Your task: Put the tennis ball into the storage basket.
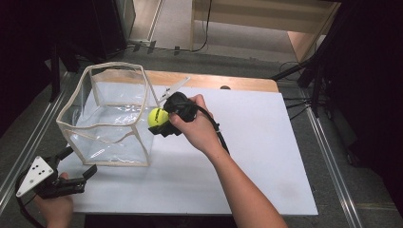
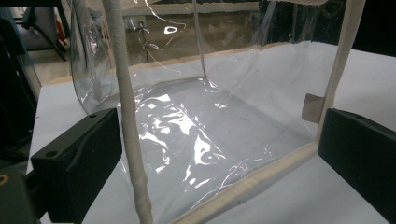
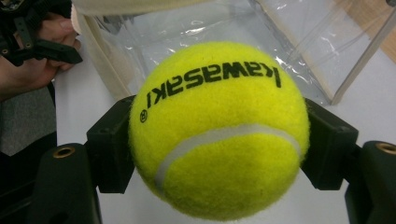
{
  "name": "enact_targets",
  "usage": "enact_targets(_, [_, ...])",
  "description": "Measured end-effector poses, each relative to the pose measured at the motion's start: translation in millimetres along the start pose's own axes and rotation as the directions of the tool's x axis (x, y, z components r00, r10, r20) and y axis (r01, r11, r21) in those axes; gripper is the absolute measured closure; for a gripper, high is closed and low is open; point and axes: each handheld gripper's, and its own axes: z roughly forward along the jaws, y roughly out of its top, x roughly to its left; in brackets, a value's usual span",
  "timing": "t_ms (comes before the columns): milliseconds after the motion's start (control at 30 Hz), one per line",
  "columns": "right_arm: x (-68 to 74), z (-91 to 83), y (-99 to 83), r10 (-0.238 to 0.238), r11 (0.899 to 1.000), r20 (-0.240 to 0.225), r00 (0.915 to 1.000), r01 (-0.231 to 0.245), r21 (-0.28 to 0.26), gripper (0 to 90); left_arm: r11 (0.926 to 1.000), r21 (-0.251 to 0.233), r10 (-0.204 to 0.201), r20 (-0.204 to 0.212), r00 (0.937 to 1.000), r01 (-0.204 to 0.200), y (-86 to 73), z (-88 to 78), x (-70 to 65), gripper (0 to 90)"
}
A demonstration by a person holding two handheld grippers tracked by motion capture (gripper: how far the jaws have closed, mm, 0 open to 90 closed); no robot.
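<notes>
A yellow tennis ball (image 1: 157,117) (image 3: 219,128) with black lettering is clamped between the two black jaws of my right gripper (image 1: 160,123) (image 3: 219,149), lifted off the white board beside the right wall of a clear plastic box (image 1: 108,116) with cream edging. My left gripper (image 1: 78,163) (image 2: 210,158) rests near the board's front left corner, jaws open, facing the box's near corner (image 2: 128,140) with nothing between them.
The white board (image 1: 256,156) lies on a wooden table (image 1: 228,81), with bare room to the right of the box. A metal rail (image 1: 23,147) runs along the left side. Cables (image 1: 294,102) lie on the floor at the right.
</notes>
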Motion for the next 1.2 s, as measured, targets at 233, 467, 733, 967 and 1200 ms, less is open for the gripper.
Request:
enact_targets(233, [2.5,-6.7,12.0,-0.020,1.000,0.000,0.9998,0.020,-0.006,23.5,1.0000,0.001,0.001,0.001,1.0000,-0.001,0.1,0.1,0.0,0.1])
enact_targets(467, [5.4,-12.5,24.4,-0.030,0.999,0.003,0.9995,0.030,-0.012,23.5,1.0000,0.008,-0.003,0.002,1.0000,0.003,0.5,0.1,0.0,0.1])
enact_targets(733, [7.3,-19.6,38.7,-0.041,0.999,0.003,0.9992,0.041,-0.026,23.5,1.0000,0.004,-0.005,0.002,1.0000,0.004,0.3,0.6,0.0,0.1])
enact_targets(967, [8.5,-24.7,54.8,-0.057,0.998,0.002,0.9984,0.057,-0.038,23.5,1.0000,-0.001,-0.006,0.006,1.0000,0.006,0.2,0.7,0.7,0.1])
enact_targets(1200, [9.5,-22.1,71.1,-0.072,0.996,0.001,0.9974,0.071,-0.046,23.5,1.0000,0.001,-0.006,0.007,1.0000,0.006,0.3,0.7,0.7,0.1])
